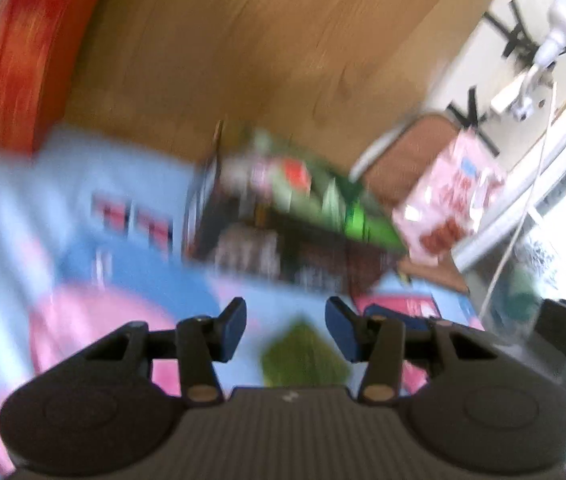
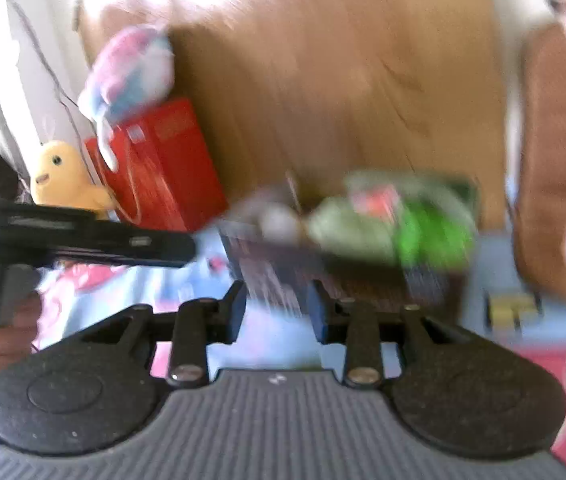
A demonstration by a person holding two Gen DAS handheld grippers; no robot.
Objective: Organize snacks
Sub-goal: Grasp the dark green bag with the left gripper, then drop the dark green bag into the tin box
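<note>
Both views are motion-blurred. A dark basket (image 1: 283, 256) holds green snack packs (image 1: 303, 184) on a light blue patterned cloth (image 1: 83, 184). It also shows in the right wrist view (image 2: 343, 280) with green packs (image 2: 403, 216). A pink snack bag (image 1: 447, 200) hangs at the right, beyond the basket. My left gripper (image 1: 285, 328) is open and empty, just short of the basket. My right gripper (image 2: 277, 312) is open and empty, near the basket's front wall.
A red box (image 1: 15, 52) stands at the left on the wooden table (image 1: 263, 40); it also shows in the right wrist view (image 2: 163, 164) with a yellow plush toy (image 2: 63, 176) and a pastel plush (image 2: 131, 68). The left gripper's body (image 2: 83, 236) crosses that view.
</note>
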